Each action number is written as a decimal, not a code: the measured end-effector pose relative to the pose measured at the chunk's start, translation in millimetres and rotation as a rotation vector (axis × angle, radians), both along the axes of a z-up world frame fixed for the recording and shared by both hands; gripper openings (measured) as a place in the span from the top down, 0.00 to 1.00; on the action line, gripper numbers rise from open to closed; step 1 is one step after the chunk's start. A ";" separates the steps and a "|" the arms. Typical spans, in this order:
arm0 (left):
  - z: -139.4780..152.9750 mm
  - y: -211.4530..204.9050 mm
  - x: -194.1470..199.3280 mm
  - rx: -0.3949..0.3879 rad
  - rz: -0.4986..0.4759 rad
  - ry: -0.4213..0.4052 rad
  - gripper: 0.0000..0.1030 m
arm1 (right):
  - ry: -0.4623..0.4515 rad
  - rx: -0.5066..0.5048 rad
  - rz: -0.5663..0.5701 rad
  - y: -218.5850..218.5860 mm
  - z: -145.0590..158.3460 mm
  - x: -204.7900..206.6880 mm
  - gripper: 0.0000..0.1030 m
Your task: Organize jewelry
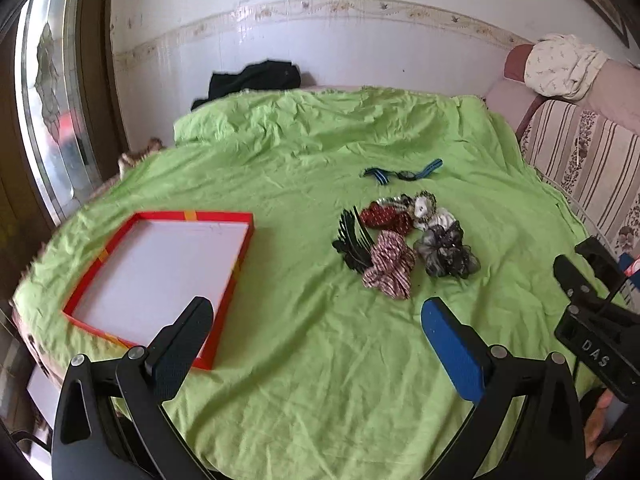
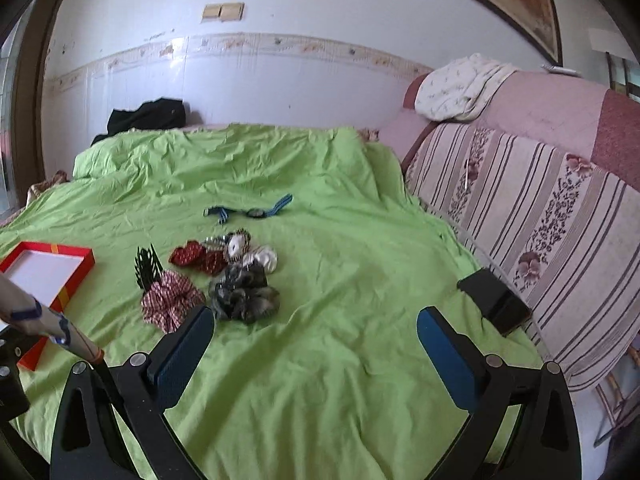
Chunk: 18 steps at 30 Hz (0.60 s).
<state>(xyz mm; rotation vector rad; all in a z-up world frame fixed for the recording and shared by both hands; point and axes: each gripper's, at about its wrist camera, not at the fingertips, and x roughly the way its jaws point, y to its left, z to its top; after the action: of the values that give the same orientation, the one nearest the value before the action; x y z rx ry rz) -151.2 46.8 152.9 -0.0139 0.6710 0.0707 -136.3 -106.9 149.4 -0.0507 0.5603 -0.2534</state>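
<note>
A pile of hair scrunchies lies on the green sheet: a red-and-white striped scrunchie (image 1: pixel 389 267) (image 2: pixel 170 299), a grey one (image 1: pixel 446 252) (image 2: pixel 244 294), a dark red one (image 1: pixel 385 217) (image 2: pixel 196 258) and a white one (image 1: pixel 434 216) (image 2: pixel 262 259). A black hair claw (image 1: pixel 354 246) (image 2: pixel 147 268) rests at the pile's left. Beyond it lies a blue-strapped watch (image 1: pixel 404 174) (image 2: pixel 250 211). An open red box (image 1: pixel 160 276) (image 2: pixel 44 276) with a white floor sits to the left. My left gripper (image 1: pixel 316 322) and right gripper (image 2: pixel 316 330) both stand open and hold nothing, short of the pile.
The green sheet (image 1: pixel 312 380) covers a bed. A striped floral sofa back (image 2: pixel 540 224) runs along the right, with a dark phone-like object (image 2: pixel 494 306) at its foot. Black clothing (image 1: pixel 252 80) lies by the far wall. A window (image 1: pixel 52 120) is on the left.
</note>
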 end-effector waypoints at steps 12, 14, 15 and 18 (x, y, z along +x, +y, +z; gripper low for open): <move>-24.8 -6.3 12.7 -0.035 -0.037 0.118 0.00 | 0.086 0.057 0.018 -7.4 -18.4 9.7 0.00; -27.0 -6.5 15.2 -0.032 -0.037 0.127 0.00 | 0.098 0.061 0.019 -7.9 -21.3 12.6 0.00; -28.7 -7.0 16.5 -0.031 -0.038 0.134 0.00 | 0.106 0.063 0.019 -8.3 -23.6 13.9 0.00; -32.3 -7.9 20.0 -0.030 -0.041 0.148 0.00 | 0.123 0.070 0.013 -10.3 -28.9 17.2 0.00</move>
<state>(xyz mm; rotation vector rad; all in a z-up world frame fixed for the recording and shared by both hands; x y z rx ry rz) -131.2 38.9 120.6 -0.0237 0.8196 0.0224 -119.1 -117.2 120.5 -0.0023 0.6906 -0.2183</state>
